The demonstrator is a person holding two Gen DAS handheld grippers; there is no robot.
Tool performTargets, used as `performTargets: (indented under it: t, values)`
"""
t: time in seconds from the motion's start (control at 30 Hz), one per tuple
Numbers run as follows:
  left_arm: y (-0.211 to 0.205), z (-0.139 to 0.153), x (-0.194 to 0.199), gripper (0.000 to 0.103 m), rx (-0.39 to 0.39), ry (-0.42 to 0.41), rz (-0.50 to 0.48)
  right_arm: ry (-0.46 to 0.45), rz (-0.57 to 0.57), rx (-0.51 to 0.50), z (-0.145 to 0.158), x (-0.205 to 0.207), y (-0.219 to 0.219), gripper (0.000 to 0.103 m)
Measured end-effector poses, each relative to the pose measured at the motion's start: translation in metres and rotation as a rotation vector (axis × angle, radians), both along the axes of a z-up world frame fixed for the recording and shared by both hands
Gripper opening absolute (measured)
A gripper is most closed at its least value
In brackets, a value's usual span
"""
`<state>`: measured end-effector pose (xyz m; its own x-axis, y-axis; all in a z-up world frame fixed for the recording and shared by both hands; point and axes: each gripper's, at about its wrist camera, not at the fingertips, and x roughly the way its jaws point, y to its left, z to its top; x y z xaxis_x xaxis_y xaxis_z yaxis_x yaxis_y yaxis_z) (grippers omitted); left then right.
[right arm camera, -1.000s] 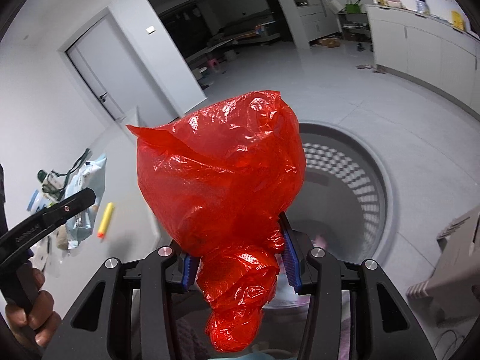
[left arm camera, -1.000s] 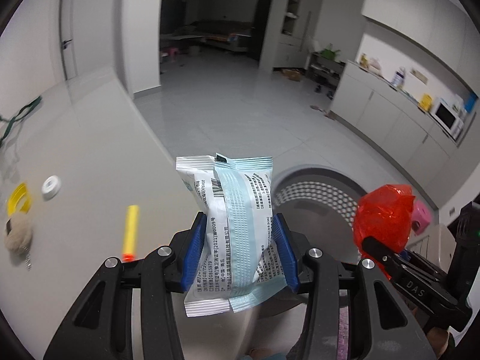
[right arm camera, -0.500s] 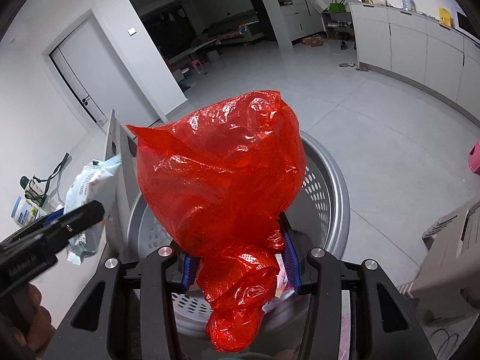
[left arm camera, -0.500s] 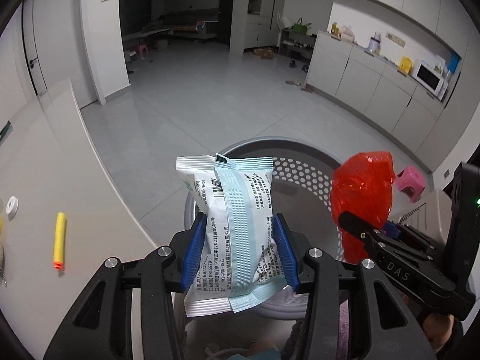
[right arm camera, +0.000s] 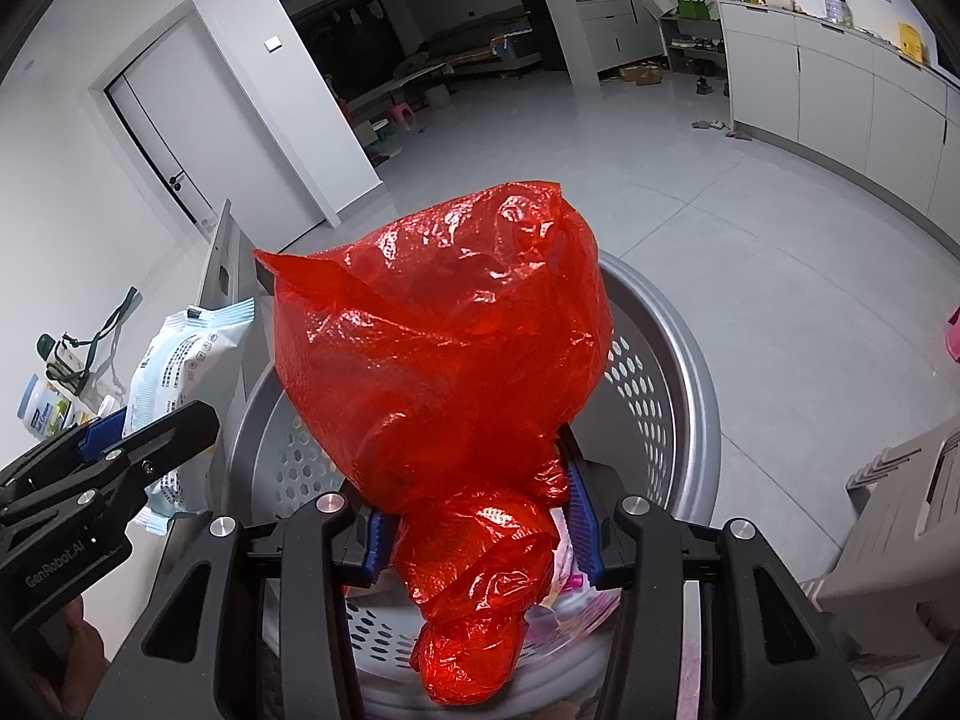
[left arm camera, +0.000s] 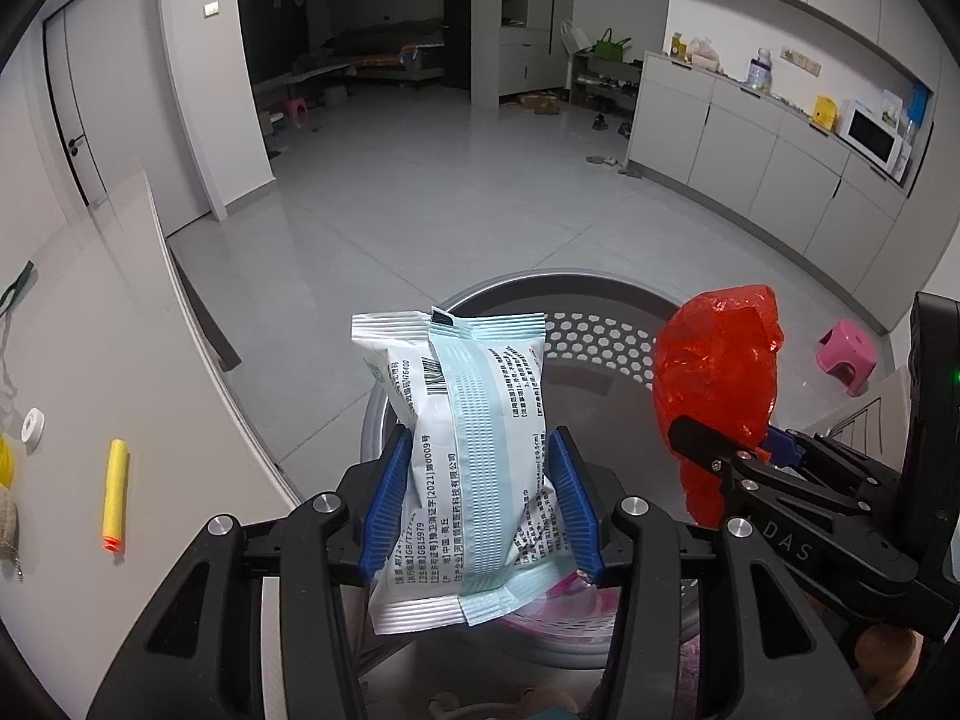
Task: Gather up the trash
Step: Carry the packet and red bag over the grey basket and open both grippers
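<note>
Over a grey perforated basket (left arm camera: 600, 324), the left gripper (left arm camera: 480, 504) holds a white-and-blue packet (left arm camera: 462, 450) upright between its blue pads; its jaws have just been opening slightly, the packet between them. The right gripper (right arm camera: 480, 525) clamps the twisted neck of a red plastic bag (right arm camera: 444, 336) above the same basket. Only the left wrist view shows the table (left arm camera: 90, 360) with a yellow foam dart (left arm camera: 115, 495) and white cap (left arm camera: 33, 425); only the right shows pink litter inside the basket.

Packet (left arm camera: 468, 456) and bag (right arm camera: 444, 360) side by side above basket (left arm camera: 606, 348)
</note>
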<state>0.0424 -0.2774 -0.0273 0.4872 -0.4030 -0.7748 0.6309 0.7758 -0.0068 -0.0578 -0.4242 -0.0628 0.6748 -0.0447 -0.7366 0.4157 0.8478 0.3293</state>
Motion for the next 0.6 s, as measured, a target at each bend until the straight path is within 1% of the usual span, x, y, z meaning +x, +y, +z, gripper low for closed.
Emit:
performTargets:
  t: [0.1, 0.17, 0.2, 0.27, 0.3, 0.6]
  values:
    - [0.003, 0.002, -0.001, 0.048, 0.000, -0.002, 0.006, 0.002, 0.002, -0.005, 0.000, 0.002, 0.004, 0.045]
    - [0.003, 0.003, -0.001, 0.051, -0.002, -0.004, 0.009, 0.002, 0.002, -0.012, 0.001, 0.004, 0.004, 0.047]
    - [0.003, 0.004, -0.001, 0.055, -0.003, -0.005, 0.010, 0.001, 0.002, -0.013, 0.002, 0.002, 0.003, 0.049]
    - [0.007, 0.003, -0.001, 0.063, -0.007, -0.007, 0.013, -0.006, -0.003, -0.021, 0.003, 0.000, 0.003, 0.062]
    - [0.008, 0.004, -0.002, 0.064, -0.010, -0.011, 0.015, -0.014, -0.006, -0.026, 0.005, -0.001, 0.004, 0.064]
    - [0.015, 0.007, -0.002, 0.067, -0.021, -0.010, 0.024, -0.014, -0.011, -0.037, 0.008, -0.003, 0.005, 0.065]
